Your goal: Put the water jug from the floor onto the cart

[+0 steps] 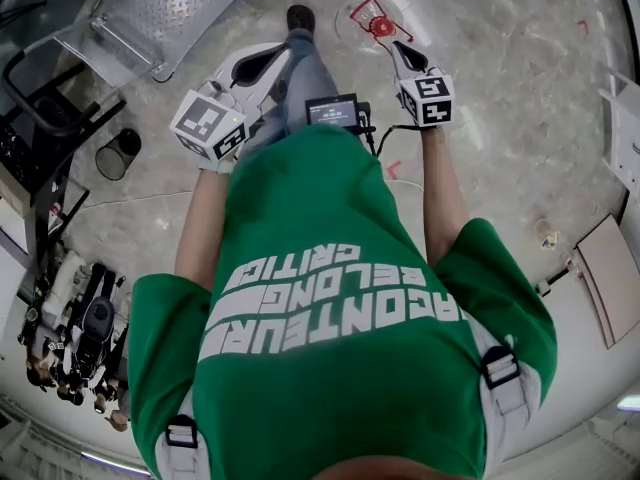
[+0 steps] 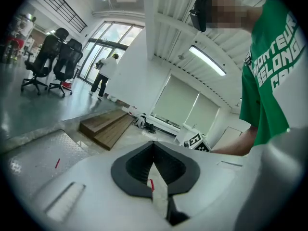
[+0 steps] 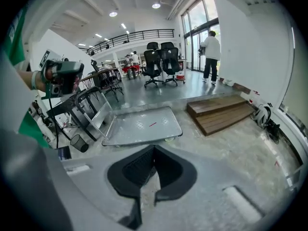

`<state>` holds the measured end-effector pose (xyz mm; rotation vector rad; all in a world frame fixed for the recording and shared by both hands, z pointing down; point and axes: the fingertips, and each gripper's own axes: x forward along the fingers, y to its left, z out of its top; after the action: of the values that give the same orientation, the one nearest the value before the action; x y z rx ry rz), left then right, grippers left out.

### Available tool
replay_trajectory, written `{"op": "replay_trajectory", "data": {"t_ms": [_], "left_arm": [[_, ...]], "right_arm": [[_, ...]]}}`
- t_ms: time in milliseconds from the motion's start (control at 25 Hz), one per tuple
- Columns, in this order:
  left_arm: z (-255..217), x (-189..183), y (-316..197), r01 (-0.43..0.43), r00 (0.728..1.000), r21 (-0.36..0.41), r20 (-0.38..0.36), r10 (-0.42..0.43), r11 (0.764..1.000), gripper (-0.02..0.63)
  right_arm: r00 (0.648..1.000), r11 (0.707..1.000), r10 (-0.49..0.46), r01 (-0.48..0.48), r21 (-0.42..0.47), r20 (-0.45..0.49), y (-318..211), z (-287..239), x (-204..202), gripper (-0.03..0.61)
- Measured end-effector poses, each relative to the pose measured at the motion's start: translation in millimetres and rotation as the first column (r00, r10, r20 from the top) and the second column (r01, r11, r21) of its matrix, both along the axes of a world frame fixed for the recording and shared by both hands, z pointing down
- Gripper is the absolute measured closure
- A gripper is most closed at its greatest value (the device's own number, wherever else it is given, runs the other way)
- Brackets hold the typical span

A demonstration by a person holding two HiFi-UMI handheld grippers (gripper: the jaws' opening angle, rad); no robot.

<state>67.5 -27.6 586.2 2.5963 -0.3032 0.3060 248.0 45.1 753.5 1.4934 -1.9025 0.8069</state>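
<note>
**Jug not in view, both grippers empty**

Head view: the left gripper (image 1: 268, 60) and right gripper (image 1: 402, 56) are held over the marble floor (image 1: 500, 88). The platform cart (image 1: 165, 8) lies at upper left. No water jug is seen. Beside the cart stands a mesh waste bin (image 1: 118, 154), its contents not made out.

Left gripper view: jaws pressed together, nothing between.

Right gripper view: likewise pressed together, empty.

The jug should be located first, and the jaws spread before its handle is approached.

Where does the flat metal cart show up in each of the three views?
Head view: cart in the top left corner.
Left gripper view: cart deck at the lower left edge.
Right gripper view: cart in the centre, handle at its left.
Shared landmark: wooden steps, right of the cart in both gripper views.
</note>
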Motion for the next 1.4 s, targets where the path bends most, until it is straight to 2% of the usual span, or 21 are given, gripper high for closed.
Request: {"op": "replay_trajectory", "data": {"t_ms": [200,360,520,680,800,1120,1400], "left_arm": [[15,24,6,-0.089,0.996,-0.029,0.016,0.09,0.996,0.604],[29,35,11,-0.152,0.988,-0.043,0.018,0.153,0.987,0.604],[47,41,22,-0.199,0.979,-0.083,0.023,0.202,0.976,0.604],[56,52,28,-0.246,0.967,-0.095,0.039,0.25,0.965,0.604],[62,55,34,-0.279,0.958,-0.101,0.037,0.283,0.955,0.604],[76,52,41,-0.326,0.94,-0.135,0.06,0.337,0.936,0.604],[88,54,23,-0.29,0.95,-0.168,0.064,0.304,0.942,0.604]], "right_arm": [[0.998,0.997,0.065,-0.066,-0.044,-0.028,4,39,15,0.584],[0.992,0.989,0.12,-0.123,-0.078,-0.046,3,81,22,0.543],[0.987,0.977,0.145,-0.154,-0.146,-0.068,9,135,23,0.471],[0.988,0.966,0.123,-0.14,-0.215,-0.09,9,188,25,0.37],[0.986,0.951,0.142,-0.161,-0.264,-0.091,11,221,26,0.326],[0.971,0.907,0.217,-0.24,-0.345,-0.104,6,283,38,0.305],[0.956,0.871,0.276,-0.292,-0.396,-0.097,2,321,51,0.289]]}}
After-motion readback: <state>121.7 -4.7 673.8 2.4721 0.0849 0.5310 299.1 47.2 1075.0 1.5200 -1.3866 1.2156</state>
